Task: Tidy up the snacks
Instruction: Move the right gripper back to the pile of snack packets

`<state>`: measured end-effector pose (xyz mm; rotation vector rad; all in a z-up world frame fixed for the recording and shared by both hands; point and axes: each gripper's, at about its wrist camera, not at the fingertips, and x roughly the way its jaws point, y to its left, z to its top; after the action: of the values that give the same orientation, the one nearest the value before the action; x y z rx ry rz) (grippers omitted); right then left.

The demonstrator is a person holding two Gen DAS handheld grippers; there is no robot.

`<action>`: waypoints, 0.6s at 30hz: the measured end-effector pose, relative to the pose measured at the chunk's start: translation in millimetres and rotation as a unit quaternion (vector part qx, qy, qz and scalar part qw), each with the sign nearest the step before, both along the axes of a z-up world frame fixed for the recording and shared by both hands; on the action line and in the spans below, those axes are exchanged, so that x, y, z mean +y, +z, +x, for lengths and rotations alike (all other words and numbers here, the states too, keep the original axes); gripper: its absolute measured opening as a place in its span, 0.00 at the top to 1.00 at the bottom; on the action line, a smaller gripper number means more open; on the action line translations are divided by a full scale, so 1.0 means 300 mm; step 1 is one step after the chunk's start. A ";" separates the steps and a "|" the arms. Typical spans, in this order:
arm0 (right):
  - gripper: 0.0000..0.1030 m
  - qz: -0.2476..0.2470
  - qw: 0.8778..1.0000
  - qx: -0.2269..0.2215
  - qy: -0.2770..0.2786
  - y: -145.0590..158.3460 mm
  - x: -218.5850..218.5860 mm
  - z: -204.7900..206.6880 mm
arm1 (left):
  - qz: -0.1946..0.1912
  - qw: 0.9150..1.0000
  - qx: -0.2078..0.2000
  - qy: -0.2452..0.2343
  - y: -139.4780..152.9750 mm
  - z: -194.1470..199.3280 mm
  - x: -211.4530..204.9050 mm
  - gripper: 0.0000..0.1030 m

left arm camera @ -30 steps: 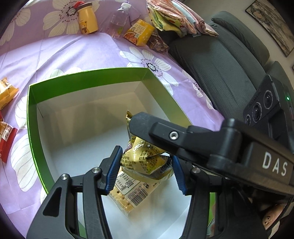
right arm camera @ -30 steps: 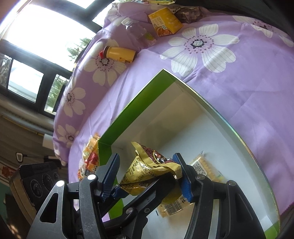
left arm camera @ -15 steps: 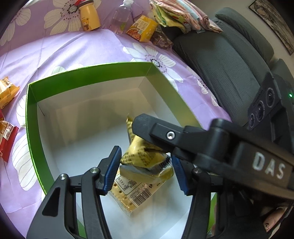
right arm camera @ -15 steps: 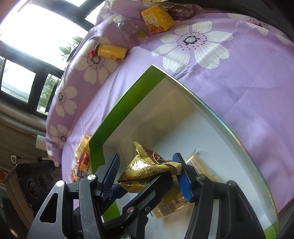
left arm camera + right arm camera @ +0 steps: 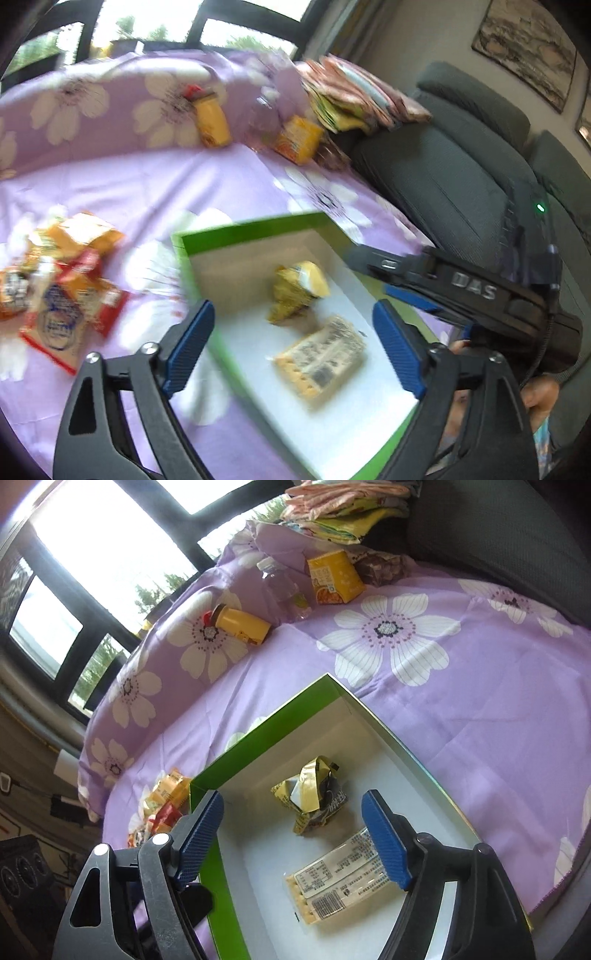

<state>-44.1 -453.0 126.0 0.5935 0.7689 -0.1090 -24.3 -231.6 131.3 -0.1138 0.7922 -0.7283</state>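
Lying loose mid-frame in green box (image 5: 258, 738), crinkly gold packet (image 5: 314, 794): light, soft, slippery; pinching crimped edge best. Both grippers, left gripper (image 5: 293, 345) and right gripper (image 5: 293, 836), opening wide, holding nothing.

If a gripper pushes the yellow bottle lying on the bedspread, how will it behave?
The yellow bottle lies on its side, so it would probably roll. The soft purple bedspread may slow it. Its smooth wall looks slippery, and it seems stiff.
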 end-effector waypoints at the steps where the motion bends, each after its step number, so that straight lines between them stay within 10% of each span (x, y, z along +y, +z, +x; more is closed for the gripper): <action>1: 0.22 -0.012 1.000 -0.010 0.001 0.022 0.013 -0.012 | 0.003 1.000 -0.006 0.018 0.006 0.002 0.053 0.09; 18: 0.13 -0.060 0.992 -0.047 0.099 0.063 0.409 0.035 | 0.002 0.967 0.034 0.253 -0.166 0.036 0.827 0.00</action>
<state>-33.6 -330.3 144.9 0.4027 0.7197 0.0555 -13.5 16.5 81.5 -0.3260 0.7877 -0.2391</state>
